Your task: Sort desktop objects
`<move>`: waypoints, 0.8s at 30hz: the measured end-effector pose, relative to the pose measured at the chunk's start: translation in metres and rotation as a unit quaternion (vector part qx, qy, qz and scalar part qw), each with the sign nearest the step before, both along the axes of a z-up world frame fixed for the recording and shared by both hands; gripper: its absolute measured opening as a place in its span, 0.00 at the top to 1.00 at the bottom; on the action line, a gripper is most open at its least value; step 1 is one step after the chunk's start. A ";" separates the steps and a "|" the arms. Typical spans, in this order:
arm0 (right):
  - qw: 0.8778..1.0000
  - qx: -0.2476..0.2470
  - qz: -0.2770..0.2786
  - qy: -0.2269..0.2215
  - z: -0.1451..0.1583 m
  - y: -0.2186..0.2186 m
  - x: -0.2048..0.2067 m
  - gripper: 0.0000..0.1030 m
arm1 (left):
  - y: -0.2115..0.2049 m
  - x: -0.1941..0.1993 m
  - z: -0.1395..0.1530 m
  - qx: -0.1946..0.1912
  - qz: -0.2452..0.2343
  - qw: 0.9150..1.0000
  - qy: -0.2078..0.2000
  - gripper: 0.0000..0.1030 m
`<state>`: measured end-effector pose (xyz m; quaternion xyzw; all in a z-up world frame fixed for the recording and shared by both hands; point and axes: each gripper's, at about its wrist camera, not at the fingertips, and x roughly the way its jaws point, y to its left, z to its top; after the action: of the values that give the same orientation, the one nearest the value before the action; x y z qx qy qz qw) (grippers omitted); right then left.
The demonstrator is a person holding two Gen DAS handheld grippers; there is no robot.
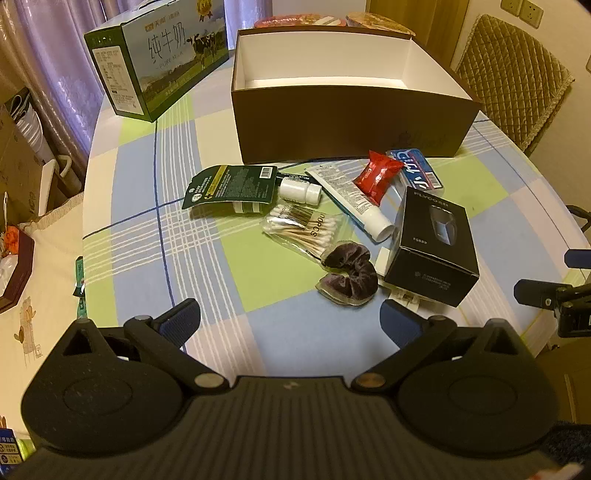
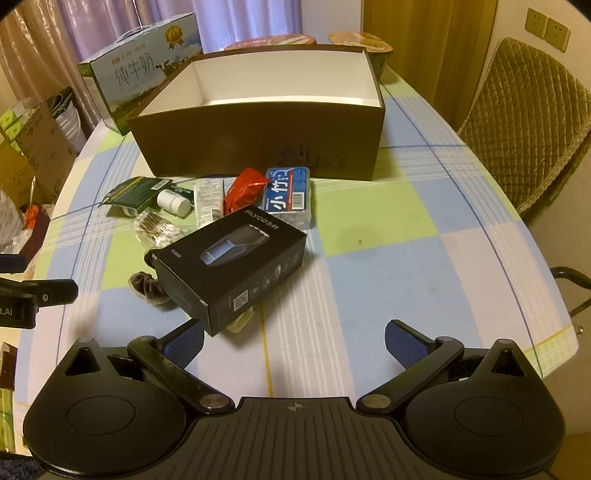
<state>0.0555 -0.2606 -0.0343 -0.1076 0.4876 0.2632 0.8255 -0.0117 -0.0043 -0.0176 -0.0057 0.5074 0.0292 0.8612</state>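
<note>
A brown open box [image 1: 347, 122] with a white inside stands at the back of the table; it also shows in the right wrist view [image 2: 258, 144]. In front of it lie a black shaver box [image 1: 434, 245] [image 2: 231, 258], a purple scrunchie [image 1: 349, 275], a bag of cotton swabs [image 1: 303, 227], a white tube [image 1: 351, 201], a white bottle [image 1: 299, 190], a dark green packet [image 1: 232, 184], a red packet [image 1: 378, 175] [image 2: 243, 190] and a blue tissue pack [image 1: 417, 168] [image 2: 288, 194]. My left gripper [image 1: 290, 317] is open and empty, near the scrunchie. My right gripper [image 2: 293, 339] is open and empty, near the shaver box.
A milk carton box [image 1: 155, 62] stands at the back left. Two instant noodle bowls [image 1: 306, 18] sit behind the brown box. A padded chair [image 2: 528, 122] stands at the right. The table edge [image 2: 554, 354] curves close on the right. Cartons are stacked on the floor at the left.
</note>
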 end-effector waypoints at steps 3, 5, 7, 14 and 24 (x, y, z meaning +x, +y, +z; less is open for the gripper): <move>1.000 -0.001 0.002 0.001 0.000 0.001 0.001 0.02 | 0.000 0.001 0.000 -0.001 0.000 1.000 0.002 0.01; 1.000 -0.001 0.003 0.001 0.000 0.001 0.001 0.02 | 0.000 0.001 0.000 -0.001 0.001 1.000 0.003 0.01; 1.000 -0.002 0.004 0.002 -0.001 0.001 0.002 0.02 | 0.000 0.002 -0.001 -0.002 0.001 1.000 0.004 0.01; 1.000 -0.002 0.006 0.003 -0.002 0.000 0.003 0.02 | -0.003 0.004 -0.003 -0.003 0.001 1.000 0.007 0.01; 1.000 -0.003 0.007 0.004 -0.002 -0.001 0.005 0.02 | -0.007 0.010 -0.005 -0.012 -0.003 1.000 0.016 0.01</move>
<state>0.0610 -0.2614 -0.0365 -0.1123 0.4908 0.2684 0.8213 -0.0021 -0.0118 -0.0223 -0.0138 0.5215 0.0212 0.8528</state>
